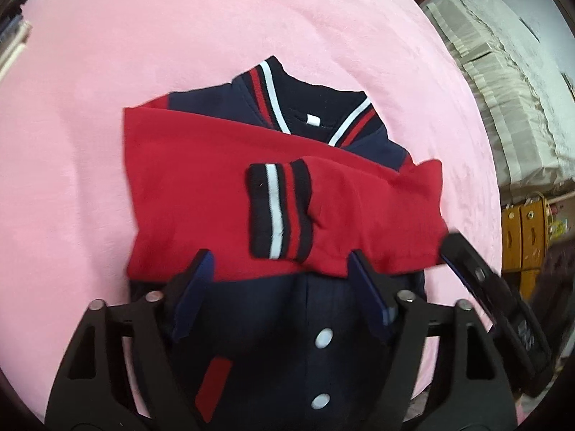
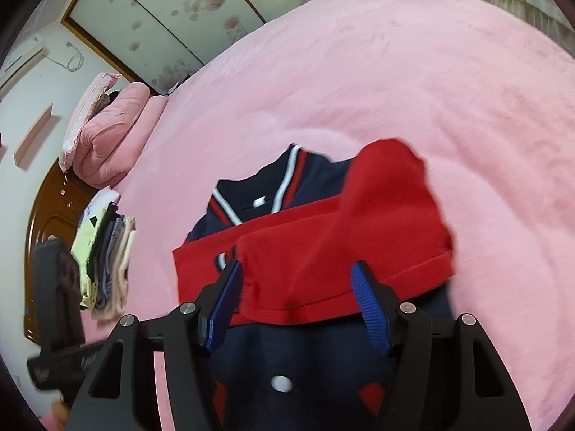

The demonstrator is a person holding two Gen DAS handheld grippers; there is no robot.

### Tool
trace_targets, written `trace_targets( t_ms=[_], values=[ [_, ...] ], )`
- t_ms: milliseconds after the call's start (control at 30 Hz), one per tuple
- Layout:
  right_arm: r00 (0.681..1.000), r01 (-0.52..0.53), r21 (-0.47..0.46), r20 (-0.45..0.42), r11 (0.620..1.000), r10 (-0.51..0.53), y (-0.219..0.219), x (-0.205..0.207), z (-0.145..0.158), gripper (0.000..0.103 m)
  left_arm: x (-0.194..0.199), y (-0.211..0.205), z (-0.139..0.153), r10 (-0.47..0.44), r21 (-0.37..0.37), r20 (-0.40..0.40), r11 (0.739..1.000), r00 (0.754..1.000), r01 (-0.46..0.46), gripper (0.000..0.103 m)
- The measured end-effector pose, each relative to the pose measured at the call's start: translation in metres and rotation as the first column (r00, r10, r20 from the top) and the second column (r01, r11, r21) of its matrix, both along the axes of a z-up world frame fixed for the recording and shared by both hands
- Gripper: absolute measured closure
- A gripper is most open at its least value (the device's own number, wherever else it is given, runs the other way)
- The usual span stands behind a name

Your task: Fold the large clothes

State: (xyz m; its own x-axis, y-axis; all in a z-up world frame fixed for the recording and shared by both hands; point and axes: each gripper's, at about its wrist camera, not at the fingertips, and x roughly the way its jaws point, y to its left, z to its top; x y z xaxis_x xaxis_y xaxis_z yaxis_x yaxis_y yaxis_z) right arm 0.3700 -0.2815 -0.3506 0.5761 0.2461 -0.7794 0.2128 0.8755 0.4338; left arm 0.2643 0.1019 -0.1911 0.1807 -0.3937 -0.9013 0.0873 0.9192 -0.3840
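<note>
Left wrist view: the left tool [image 1: 278, 273] hangs over a navy and red jacket [image 1: 280, 323] that lies front up on a bed covered by a pink blanket [image 1: 107, 72]. Its blue pads [image 1: 194, 287] stand apart, one at each side of the jacket's front, and grip nothing; the cloth lies below them. Both red sleeves are folded across the chest. The upper sleeve [image 1: 359, 208] ends in a striped cuff [image 1: 278, 212] of navy, white and red, which rests near the middle of the chest. The striped collar [image 1: 287, 104] points away from the camera, and two white snap buttons [image 1: 324, 337] run down the navy front below the sleeves. The right tool [image 1: 467, 262] enters from the right edge, just beside the outer end of the upper sleeve; whether it touches the cloth cannot be told.

Right wrist view: the right tool [image 2: 298, 305] is likewise spread, its pads clear of the red sleeve that lies beneath them, with nothing held. The left tool [image 2: 57, 287] shows at the left edge. Beyond it a stack of folded clothes [image 2: 107, 251] rests on the bed, well apart from the jacket. A pink quilt [image 2: 111, 136], folded, lies by the wooden headboard [image 2: 46, 215].
</note>
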Motion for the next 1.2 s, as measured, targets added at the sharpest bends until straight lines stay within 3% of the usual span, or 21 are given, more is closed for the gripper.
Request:
trace_targets(
  t_ms=[100, 233, 300, 333, 367, 400, 433, 600, 900, 1033, 1200],
  values=[
    [1.000, 0.018, -0.051, 0.013, 0.999, -0.017, -0.016, -0.013, 0.006, 0.040, 0.010, -0.015, -0.012, 0.012, -0.002, -0.015, 1.000, 1.000, -0.012, 0.034],
    [0.999, 0.051, -0.131, -0.004, 0.990, -0.052, -0.036, -0.030, 0.005, 0.033, 0.018, -0.041, -0.033, -0.005, 0.122, -0.054, 0.993, 0.999, 0.012, 0.040],
    [0.998, 0.049, -0.130, -0.036, 0.990, -0.055, -0.045, -0.032, -0.003, 0.033, 0.018, -0.055, -0.038, -0.039, 0.178, -0.043, 0.983, 0.998, 0.046, 0.052],
    [0.996, 0.044, -0.124, -0.067, 0.991, -0.053, -0.051, -0.033, -0.009, 0.033, 0.018, -0.061, -0.037, -0.056, 0.196, -0.031, 0.979, 0.998, 0.061, 0.054],
    [0.995, 0.041, -0.120, -0.081, 0.992, -0.051, -0.054, -0.033, -0.012, 0.033, 0.017, -0.066, -0.036, -0.073, 0.212, -0.016, 0.974, 0.997, 0.074, 0.062],
    [0.995, 0.035, -0.115, -0.092, 0.993, -0.046, -0.057, -0.035, -0.014, 0.033, 0.016, -0.071, -0.033, -0.090, 0.211, 0.002, 0.974, 0.996, 0.088, 0.078],
    [0.995, 0.030, -0.114, -0.096, 0.993, -0.041, -0.059, -0.036, -0.016, 0.033, 0.016, -0.074, -0.030, -0.098, 0.196, 0.013, 0.976, 0.995, 0.094, 0.084],
    [0.993, -0.002, -0.089, -0.117, 0.996, -0.009, -0.066, -0.040, -0.024, 0.033, 0.016, -0.101, 0.000, -0.129, 0.196, 0.122, 0.975, 0.984, 0.104, 0.087],
    [0.986, -0.060, -0.099, -0.160, 0.993, 0.044, -0.057, -0.034, -0.037, 0.032, 0.047, -0.142, 0.097, -0.071, 0.025, 0.342, 0.997, 0.937, 0.066, 0.087],
    [0.990, -0.006, -0.085, -0.140, 0.996, -0.006, -0.058, -0.027, -0.039, 0.032, 0.055, -0.140, 0.121, -0.040, 0.005, 0.378, 0.999, 0.925, 0.041, 0.087],
    [0.993, 0.032, -0.073, -0.110, 0.997, -0.040, -0.056, -0.008, -0.041, 0.032, 0.055, -0.109, 0.122, 0.024, -0.011, 0.345, 1.000, 0.938, -0.022, 0.087]
  ],
)
